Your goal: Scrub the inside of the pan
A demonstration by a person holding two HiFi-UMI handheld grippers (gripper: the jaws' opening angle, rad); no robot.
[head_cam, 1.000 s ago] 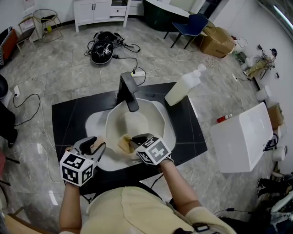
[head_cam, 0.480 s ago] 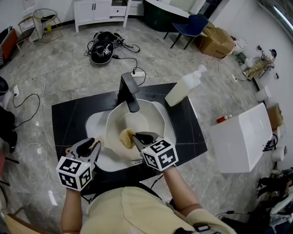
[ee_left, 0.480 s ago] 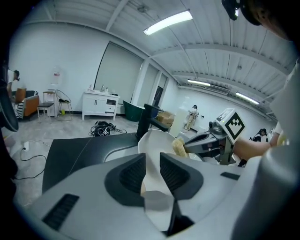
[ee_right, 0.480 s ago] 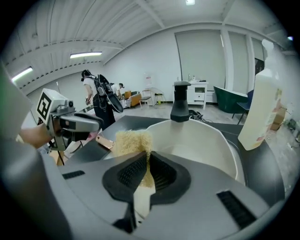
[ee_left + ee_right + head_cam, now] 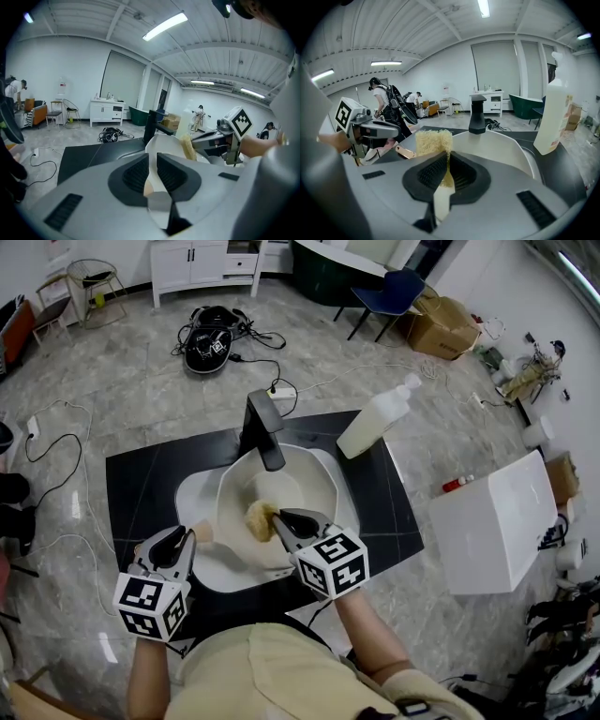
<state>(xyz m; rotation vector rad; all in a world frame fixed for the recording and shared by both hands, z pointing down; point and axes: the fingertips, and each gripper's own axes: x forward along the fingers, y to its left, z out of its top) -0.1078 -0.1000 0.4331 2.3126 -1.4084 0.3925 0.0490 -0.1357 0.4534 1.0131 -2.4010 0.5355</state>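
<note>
Sponge (image 5: 258, 519) held above pan (image 5: 314, 486).
Right gripper's (image 5: 280, 521) jaws clamp it; left gripper's (image 5: 186, 540) jaws, just closing, pinch handle (image 5: 202, 533): steady first.

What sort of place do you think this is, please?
Probably a big open workshop or lab with a mock washing station, not a home kitchen: a black slab counter with a white sink and black tap stands alone on grey stone-look floor, amid loose cables and cardboard boxes.
</note>
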